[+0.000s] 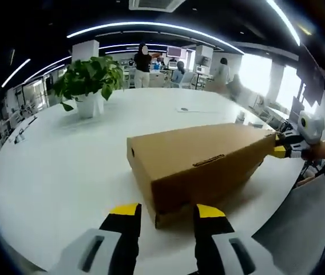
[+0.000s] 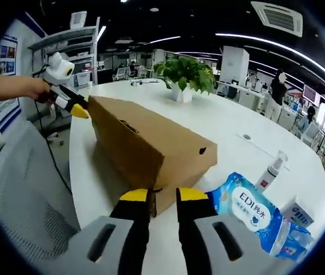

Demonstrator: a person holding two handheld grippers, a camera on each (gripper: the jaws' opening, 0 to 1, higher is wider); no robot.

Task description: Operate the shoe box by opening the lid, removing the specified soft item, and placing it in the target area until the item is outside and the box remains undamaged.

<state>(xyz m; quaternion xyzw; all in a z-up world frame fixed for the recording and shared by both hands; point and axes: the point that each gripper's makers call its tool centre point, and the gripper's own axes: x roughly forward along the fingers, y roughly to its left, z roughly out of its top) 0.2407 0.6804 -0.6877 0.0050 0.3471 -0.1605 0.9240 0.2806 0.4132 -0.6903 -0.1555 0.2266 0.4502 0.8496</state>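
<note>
Two grippers stand at opposite ends of the shoe box (image 1: 202,163), one at each short end, and I judge this placement is meant to steady the box and find the lid edge from both sides before lifting. The box lies flat on the white round desk (image 1: 65,172), closed, with its lid still down, so the soft item inside cannot be seen.

In the left gripper view, the left gripper (image 1: 167,213) sits just at the near corner of the box, its yellow-tipped jaws parted with the corner between or just ahead of them; I cannot tell whether they touch the cardboard. The right gripper (image 1: 281,150) shows at the far end, its tip against the box's upper edge. In the right gripper view, the right gripper (image 2: 162,197) has its jaws slightly parted around the near bottom corner, not visibly clamped, and the left gripper (image 2: 75,109) touches the far top edge.

The box's long axis runs from one gripper to the other, roughly along the near side of the desk, near its rim. A potted plant (image 1: 88,80) stands well apart behind it. A blue wipes pack (image 2: 245,209) and a spray bottle (image 2: 271,171) lie beside the box's end near the right gripper.
</note>
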